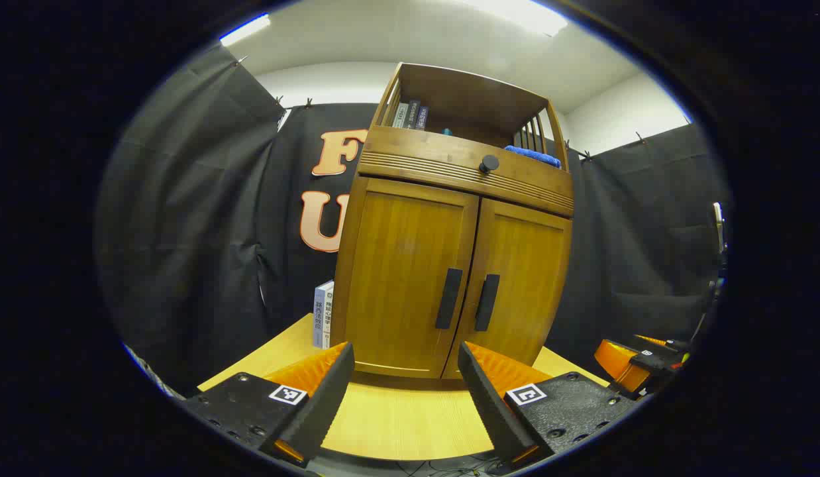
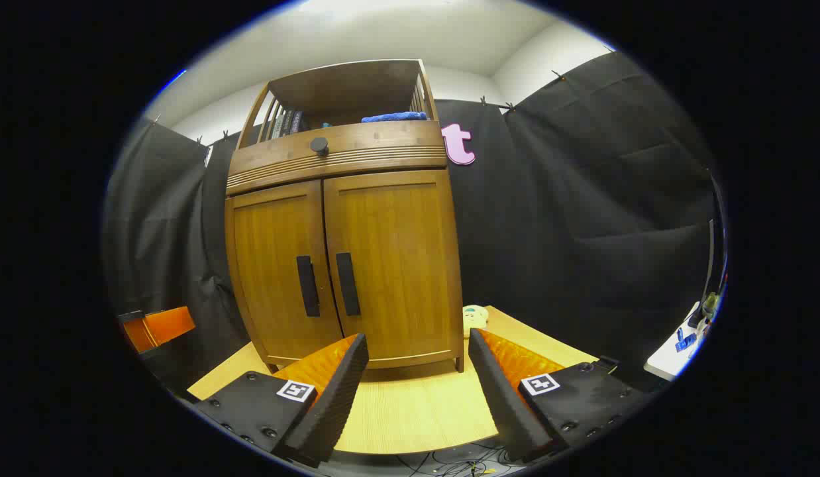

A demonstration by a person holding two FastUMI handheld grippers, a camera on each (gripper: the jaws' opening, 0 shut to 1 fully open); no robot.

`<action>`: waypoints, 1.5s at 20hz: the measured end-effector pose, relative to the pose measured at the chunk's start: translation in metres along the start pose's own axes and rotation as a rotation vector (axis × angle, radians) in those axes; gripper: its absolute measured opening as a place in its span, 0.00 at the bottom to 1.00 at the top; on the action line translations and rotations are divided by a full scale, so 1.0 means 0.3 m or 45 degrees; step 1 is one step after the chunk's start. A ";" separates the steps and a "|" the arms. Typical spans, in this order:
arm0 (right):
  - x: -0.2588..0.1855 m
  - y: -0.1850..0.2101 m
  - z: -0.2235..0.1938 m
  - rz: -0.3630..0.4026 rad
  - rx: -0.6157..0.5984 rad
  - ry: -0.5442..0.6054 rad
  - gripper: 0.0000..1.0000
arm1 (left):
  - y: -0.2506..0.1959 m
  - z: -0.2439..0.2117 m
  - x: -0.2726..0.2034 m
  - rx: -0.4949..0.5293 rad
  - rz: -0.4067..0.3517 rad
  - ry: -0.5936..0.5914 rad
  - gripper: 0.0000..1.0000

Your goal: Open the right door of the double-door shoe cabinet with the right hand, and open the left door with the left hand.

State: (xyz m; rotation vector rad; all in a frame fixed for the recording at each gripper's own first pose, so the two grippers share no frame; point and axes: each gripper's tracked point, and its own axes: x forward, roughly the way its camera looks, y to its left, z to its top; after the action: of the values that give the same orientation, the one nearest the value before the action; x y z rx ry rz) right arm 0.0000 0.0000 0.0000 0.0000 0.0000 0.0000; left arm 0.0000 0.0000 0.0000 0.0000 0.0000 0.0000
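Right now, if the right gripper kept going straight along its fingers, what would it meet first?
Probably the cabinet's right door, low on its panel and right of its handle. The right gripper is open above the bare tabletop, with nothing seen between; depth is hard to judge.

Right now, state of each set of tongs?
Left tongs: open, holding nothing, short of the shoe cabinet.
Right tongs: open, holding nothing, doors shut ahead.
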 end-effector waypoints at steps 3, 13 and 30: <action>-0.005 0.007 0.002 0.007 -0.002 0.000 0.89 | 0.000 0.013 -0.002 0.011 0.006 -0.010 0.98; 0.014 0.011 -0.003 0.021 -0.005 -0.006 0.89 | -0.050 0.047 0.003 0.063 -0.030 -0.050 0.92; 0.253 0.121 -0.001 0.116 -0.060 -0.008 0.98 | -0.045 0.028 0.025 0.055 -0.002 -0.027 0.92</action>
State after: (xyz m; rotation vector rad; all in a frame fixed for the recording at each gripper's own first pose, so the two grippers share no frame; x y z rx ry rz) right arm 0.0758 0.0364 -0.0003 -0.0472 -0.0066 0.0908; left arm 0.0075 -0.0136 0.0085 0.0432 -0.0215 -0.0018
